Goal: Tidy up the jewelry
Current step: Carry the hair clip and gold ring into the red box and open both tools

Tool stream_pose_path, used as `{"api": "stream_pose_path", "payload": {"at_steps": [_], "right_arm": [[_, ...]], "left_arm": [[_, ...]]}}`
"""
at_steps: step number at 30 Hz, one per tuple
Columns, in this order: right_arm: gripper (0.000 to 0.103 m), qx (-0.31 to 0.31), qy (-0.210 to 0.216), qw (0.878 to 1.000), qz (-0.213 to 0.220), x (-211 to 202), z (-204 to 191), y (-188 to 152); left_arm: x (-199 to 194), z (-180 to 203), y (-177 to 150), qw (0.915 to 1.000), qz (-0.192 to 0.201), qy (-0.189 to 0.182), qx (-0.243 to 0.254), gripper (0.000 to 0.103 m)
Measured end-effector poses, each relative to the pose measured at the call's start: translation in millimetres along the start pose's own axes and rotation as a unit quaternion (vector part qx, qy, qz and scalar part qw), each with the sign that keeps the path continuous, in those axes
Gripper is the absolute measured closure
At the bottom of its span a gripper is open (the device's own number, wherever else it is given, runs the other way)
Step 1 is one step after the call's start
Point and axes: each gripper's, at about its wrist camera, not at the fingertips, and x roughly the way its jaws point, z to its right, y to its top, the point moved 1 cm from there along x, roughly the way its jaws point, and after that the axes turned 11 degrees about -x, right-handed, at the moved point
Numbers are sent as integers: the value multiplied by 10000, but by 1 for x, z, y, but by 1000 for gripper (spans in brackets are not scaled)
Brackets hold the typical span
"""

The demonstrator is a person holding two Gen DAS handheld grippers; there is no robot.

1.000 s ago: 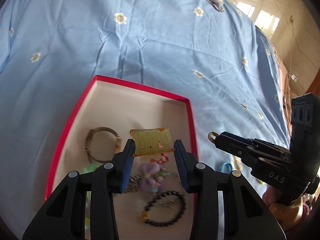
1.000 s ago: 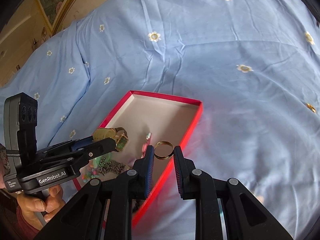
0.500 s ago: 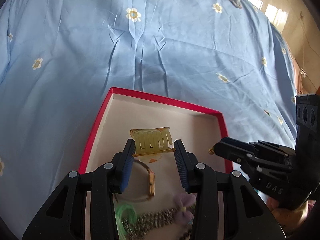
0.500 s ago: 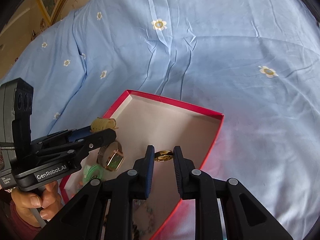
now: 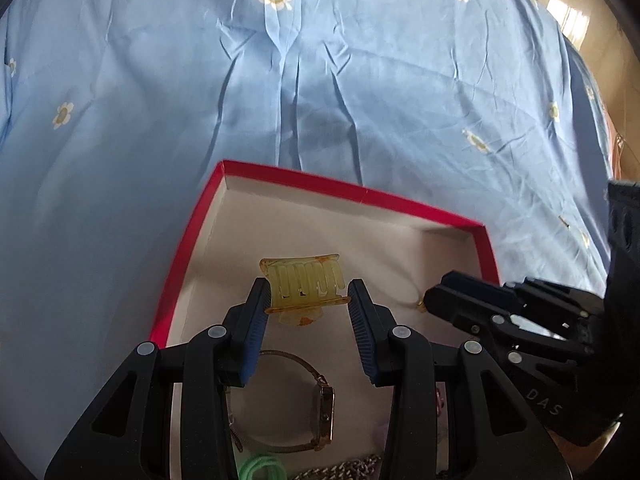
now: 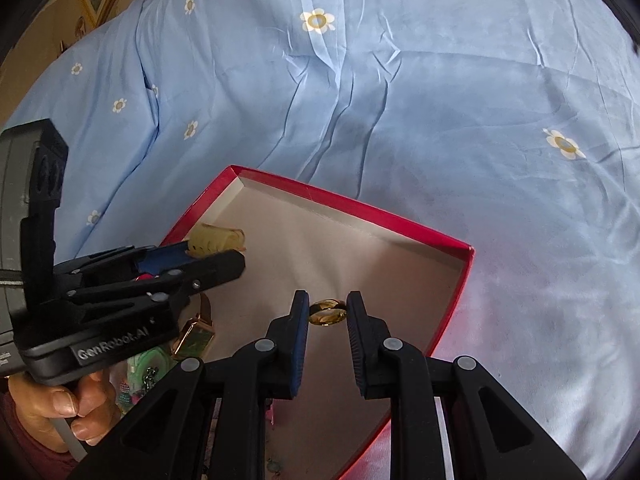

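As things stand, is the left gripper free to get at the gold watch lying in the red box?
Probably not: the left gripper is shut on the yellow hair claw, though the gold watch lies uncovered just below it in the red box.

Watch [image 5: 280, 404] in box [image 5: 188, 248] — on bedsheet [image 5: 320, 80]

The hair claw clip [image 5: 303, 285] is translucent amber plastic with a glossy finish, and the ring [image 6: 327, 312] beside it is polished gold-coloured metal. Under them, the box [image 5: 188, 240] looks like card, its outer wall a smooth red and its inner floor a matt off-white; inside it the wristwatch [image 5: 296, 404] has a shiny gold metal case and a fine mesh band. Around the box the bedsheet [image 5: 320, 100] is soft, creased, matt blue cloth printed with small daisies.
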Motion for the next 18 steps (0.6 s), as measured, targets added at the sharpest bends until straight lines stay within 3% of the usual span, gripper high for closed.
{"api": "stream_pose_path", "payload": {"at_steps": [18], "right_arm": [[80,-228,-105,9995,-190,4,-6,-6]], "left_arm": [[5,0,-8,9999,-161,20,24,65]]}}
